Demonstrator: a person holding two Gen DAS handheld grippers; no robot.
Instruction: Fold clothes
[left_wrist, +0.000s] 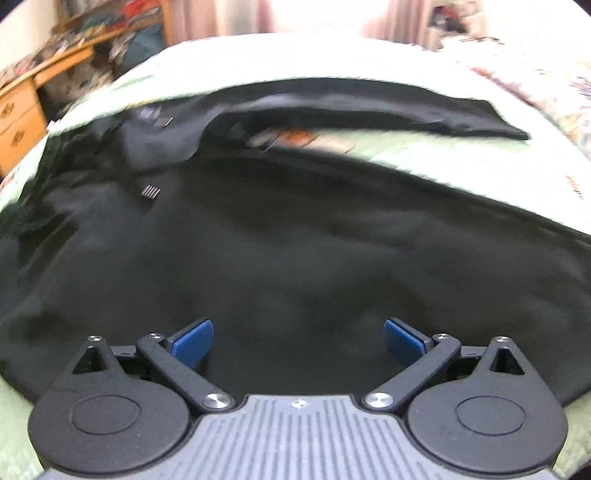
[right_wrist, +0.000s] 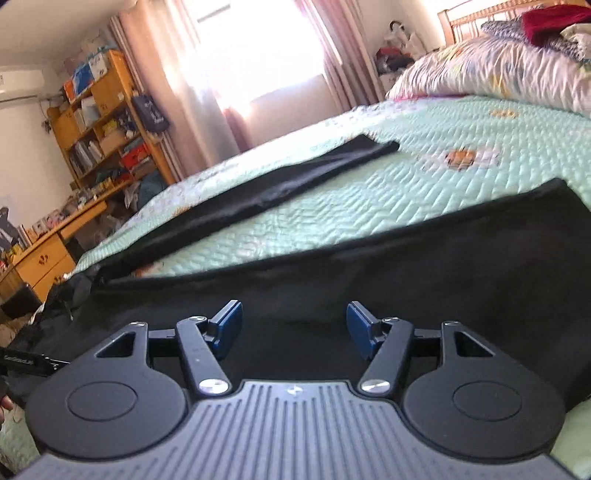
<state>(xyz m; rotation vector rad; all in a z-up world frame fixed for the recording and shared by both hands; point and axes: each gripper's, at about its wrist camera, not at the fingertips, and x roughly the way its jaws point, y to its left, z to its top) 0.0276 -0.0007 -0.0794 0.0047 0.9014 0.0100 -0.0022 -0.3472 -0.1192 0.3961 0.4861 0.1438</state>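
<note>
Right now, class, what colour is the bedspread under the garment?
Pale green quilted bedspread, clearest in the right wrist view.

The garment (left_wrist: 295, 251) is plain black, with a small striped tag (left_wrist: 150, 192) near its left edge. The bedspread (right_wrist: 369, 206) is pale mint green, quilted in a diamond pattern, dotted with orange and white motifs (blurred). Both grippers' pads (right_wrist: 229, 328) are blue on black arms. The pillow (right_wrist: 491, 74) is white with pastel flecks.

Both wrist cams sit low, close over the garment (left_wrist: 295, 258) ahead of open jaws; both share the bed (right_wrist: 332, 206).
</note>
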